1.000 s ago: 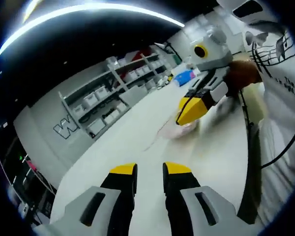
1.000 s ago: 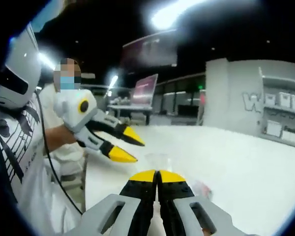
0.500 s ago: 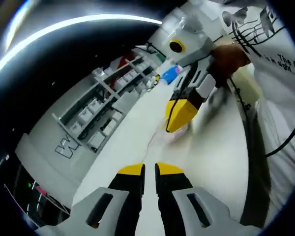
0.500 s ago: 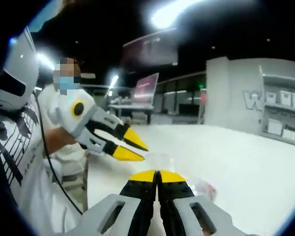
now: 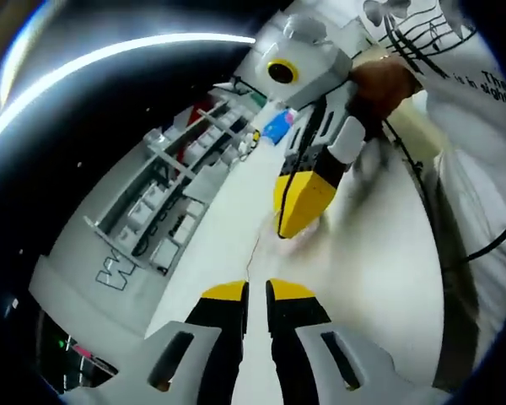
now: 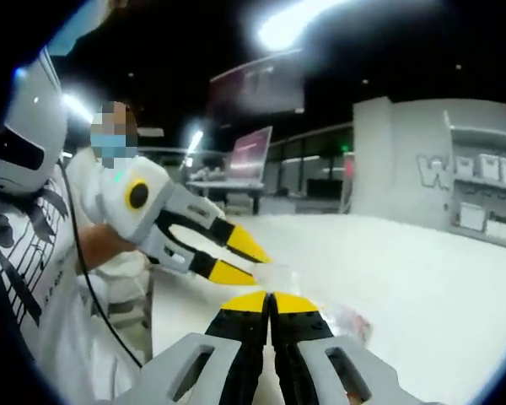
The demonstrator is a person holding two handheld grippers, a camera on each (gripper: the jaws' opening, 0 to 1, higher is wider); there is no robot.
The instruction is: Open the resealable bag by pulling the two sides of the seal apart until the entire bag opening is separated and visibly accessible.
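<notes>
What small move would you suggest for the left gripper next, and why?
Probably close the left gripper on the free lip of the resealable bag: its jaws stand open right at the bag, while the shut right gripper seems to hold the other side.

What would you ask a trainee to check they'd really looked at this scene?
1. True or false: the right gripper is wide open.
2. The bag lies on: A) a white table; B) a chair; C) the floor.
3. Fill in: in the right gripper view, the left gripper comes in from the ____ side, open.

Key: 1 false, it is shut; 2 A; 3 left.
</notes>
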